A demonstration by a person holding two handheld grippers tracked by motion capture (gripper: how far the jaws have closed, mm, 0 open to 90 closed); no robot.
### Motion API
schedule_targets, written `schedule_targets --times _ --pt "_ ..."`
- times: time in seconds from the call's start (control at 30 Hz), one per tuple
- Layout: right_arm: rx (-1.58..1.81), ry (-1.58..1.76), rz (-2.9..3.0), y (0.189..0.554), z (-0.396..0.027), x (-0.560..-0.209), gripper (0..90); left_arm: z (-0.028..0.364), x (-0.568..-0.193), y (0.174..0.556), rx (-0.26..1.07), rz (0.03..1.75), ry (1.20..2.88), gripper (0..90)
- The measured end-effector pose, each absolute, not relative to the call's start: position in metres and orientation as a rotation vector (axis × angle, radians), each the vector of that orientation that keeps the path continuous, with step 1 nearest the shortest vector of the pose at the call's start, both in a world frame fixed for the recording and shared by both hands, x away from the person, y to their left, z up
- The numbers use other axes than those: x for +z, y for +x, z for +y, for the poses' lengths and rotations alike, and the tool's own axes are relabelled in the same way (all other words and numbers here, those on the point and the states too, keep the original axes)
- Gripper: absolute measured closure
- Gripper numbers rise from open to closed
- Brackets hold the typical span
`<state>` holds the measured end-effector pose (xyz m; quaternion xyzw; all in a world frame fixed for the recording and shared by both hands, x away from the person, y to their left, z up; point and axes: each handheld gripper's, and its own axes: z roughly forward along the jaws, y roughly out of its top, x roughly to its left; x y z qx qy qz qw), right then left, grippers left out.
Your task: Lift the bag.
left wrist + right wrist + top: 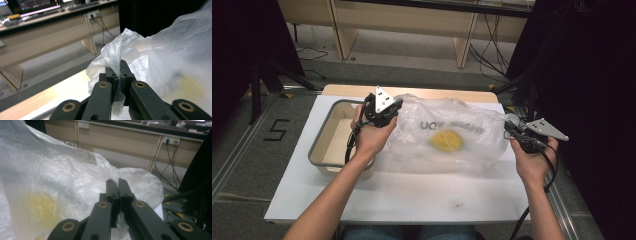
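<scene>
A clear plastic bag with grey lettering and a yellow round mark is stretched above the white table. My left gripper is shut on the bag's left edge. In the left gripper view the jaws pinch a bunched fold of the bag, with my left gripper closed tight. My right gripper is shut on the bag's right edge. In the right gripper view the film of the bag spreads leftward from my right gripper.
A grey-rimmed beige bin stands on the table's left, under my left hand. Wooden desks and cables lie beyond the far edge. Black curtains flank both sides. Bare tabletop lies in front of the bag.
</scene>
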<state>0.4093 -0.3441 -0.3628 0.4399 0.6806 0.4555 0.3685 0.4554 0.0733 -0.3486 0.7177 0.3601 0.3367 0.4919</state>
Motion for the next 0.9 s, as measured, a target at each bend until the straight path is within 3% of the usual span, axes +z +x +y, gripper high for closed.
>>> schedule_targets --times 0.6,0.7,0.9 --pt "1.114 1.201 1.808 0.433 -0.332 -0.388 90.0 0.069 -0.363 0.475 0.756 0.942 1.799 84.9" --pt "1.111 1.212 1.803 0.433 -0.334 -0.389 90.0 0.07 -0.362 0.474 0.738 0.953 1.79 75.7" --pt "1.115 1.225 1.786 0.431 -0.336 -0.387 89.9 0.07 -0.355 0.465 0.741 1.02 1.762 46.0"
